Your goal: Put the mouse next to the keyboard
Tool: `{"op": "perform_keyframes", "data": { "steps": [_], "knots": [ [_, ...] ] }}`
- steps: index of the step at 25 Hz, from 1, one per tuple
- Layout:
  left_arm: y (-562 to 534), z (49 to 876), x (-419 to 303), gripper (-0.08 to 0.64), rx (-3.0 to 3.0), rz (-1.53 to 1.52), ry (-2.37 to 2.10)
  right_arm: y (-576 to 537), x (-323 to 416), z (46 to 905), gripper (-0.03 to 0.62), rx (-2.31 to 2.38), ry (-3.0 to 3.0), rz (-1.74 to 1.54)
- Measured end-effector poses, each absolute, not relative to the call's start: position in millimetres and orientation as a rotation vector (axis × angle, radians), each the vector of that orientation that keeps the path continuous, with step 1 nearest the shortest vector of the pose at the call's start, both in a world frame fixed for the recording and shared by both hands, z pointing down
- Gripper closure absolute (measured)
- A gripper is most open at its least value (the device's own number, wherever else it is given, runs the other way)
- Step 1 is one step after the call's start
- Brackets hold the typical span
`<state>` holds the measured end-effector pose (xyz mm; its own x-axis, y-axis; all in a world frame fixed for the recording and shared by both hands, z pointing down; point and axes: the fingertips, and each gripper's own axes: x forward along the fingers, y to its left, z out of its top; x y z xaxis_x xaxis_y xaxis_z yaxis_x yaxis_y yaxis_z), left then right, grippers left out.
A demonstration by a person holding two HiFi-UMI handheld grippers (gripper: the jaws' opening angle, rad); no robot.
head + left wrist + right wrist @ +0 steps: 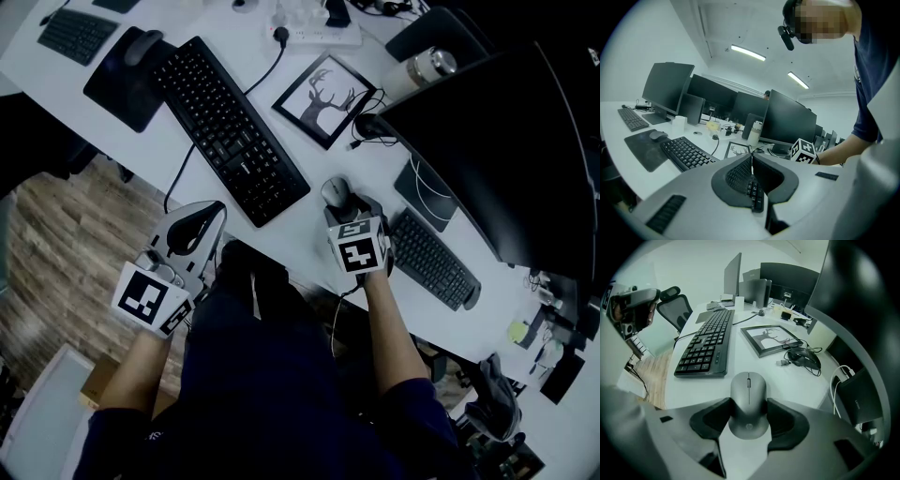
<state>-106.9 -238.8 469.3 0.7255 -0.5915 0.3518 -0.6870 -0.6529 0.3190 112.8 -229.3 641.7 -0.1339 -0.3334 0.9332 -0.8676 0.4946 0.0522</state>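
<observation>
Showing the right gripper (pixel 749 420) clamped across the waist of the smooth grey oval plastic mouse (pixel 748 390), on the white desk (pixel 787 376) near the end of the long black keyboard (pixel 705 345); light, rigid, probably slippery, best held mid-flank; left gripper (pixel 751 173) pressed together, empty.

white desk (pixel 309 230) with keyboard (pixel 230 127), mouse (pixel 335 190), framed deer picture (pixel 323 98) (mouse pad (pixel 112 84) too)

Long ceiling lights (pixel 748 52) glow high above the left gripper (pixel 751 159), and the white desk (pixel 717 385) ahead of the right gripper (pixel 748 403) looks bright and sharp. Both gripper views bend at the sides and go black in the corners. The head view is dim, with blurry floor (pixel 66 244) beside the left gripper.
</observation>
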Motion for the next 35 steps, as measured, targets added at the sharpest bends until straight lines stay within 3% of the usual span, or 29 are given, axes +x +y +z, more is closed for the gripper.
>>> {"op": "perform_keyframes", "data": {
  "steps": [35],
  "knots": [
    [-210,437,-65,0.524,2.591,0.368,-0.950,-224,121,597,0.311,1.232,-1.952,0.721]
  ]
}}
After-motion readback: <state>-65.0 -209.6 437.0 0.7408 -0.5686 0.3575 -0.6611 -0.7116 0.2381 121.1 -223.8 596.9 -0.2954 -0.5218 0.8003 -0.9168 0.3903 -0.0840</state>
